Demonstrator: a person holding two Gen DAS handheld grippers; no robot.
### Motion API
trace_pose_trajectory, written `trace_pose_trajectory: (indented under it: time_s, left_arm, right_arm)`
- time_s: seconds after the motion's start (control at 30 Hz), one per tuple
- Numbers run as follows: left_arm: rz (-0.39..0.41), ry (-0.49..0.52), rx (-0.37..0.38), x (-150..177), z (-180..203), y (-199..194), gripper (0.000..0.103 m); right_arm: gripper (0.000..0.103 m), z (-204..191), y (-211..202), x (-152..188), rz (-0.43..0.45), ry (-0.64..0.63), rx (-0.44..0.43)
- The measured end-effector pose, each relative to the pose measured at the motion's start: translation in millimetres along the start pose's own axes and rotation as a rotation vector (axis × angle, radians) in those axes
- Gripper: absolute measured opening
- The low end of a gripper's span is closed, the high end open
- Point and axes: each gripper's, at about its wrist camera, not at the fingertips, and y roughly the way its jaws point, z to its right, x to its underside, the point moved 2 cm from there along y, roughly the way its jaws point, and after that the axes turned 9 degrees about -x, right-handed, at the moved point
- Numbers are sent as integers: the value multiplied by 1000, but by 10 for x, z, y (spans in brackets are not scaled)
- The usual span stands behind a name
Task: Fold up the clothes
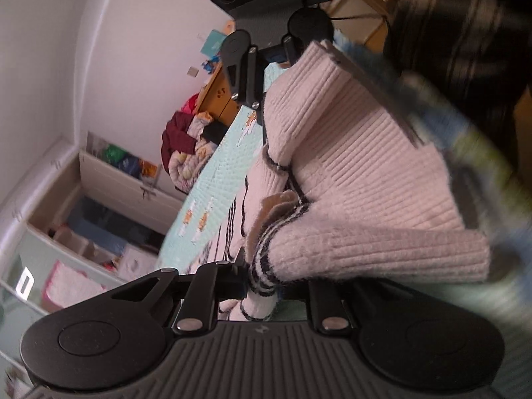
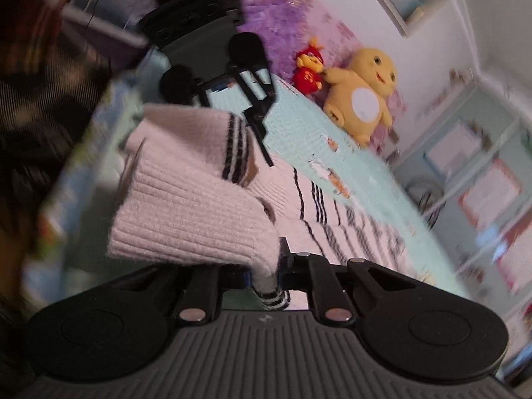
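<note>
A cream ribbed knit sweater with thin black stripes lies partly on a light blue bed cover and is lifted at one edge. My left gripper is shut on a striped hem of the sweater. My right gripper is shut on another striped hem of the same sweater. Each view shows the other gripper across the raised fold: the right gripper in the left wrist view, the left gripper in the right wrist view. The sweater's lower part still rests flat on the bed.
A pile of clothes lies at the bed's far end beside a wooden cabinet. A yellow plush toy and a red one sit at the bed edge by a purple blanket. Shelves line the wall. The person's dark striped clothing is close.
</note>
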Motion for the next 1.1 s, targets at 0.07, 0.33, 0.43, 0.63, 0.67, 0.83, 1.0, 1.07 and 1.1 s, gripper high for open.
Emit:
trace_pose_trajectory:
  time_s: [0.07, 0.33, 0.43, 0.63, 0.67, 0.83, 1.0, 1.07, 1.1]
  left_arm:
    - [-24, -55, 5, -174, 49, -151, 15]
    - [-100, -285, 63, -783, 202, -714, 15]
    - [-148, -390, 66, -806, 112, -678, 16]
    - [-238, -640, 85, -759, -386, -520, 17]
    - [-242, -680, 80, -720, -514, -466, 17]
    - [-266, -914, 82, -226, -1323, 73, 18]
    - [-426, -1204, 231, 749, -1794, 1138, 23]
    - [-586, -1343, 325, 1268, -1618, 1586, 24]
    - [-648, -1410, 368, 1490, -1517, 1764, 24]
  right_arm:
    - [13, -146, -136, -90, 7, 70, -18]
    - [13, -755, -662, -479, 19, 245, -140]
    - [13, -826, -766, -546, 34, 313, -165]
    - [14, -296, -883, -515, 141, 633, -179]
    - [14, -162, -890, -491, 164, 677, -187]
    - [14, 809, -714, -297, 276, 886, -236]
    - [14, 1925, -34, 308, 341, 1214, -287]
    - [15, 2210, 467, 821, 283, 1439, -321]
    - [15, 2296, 712, 1089, 242, 1558, -329]
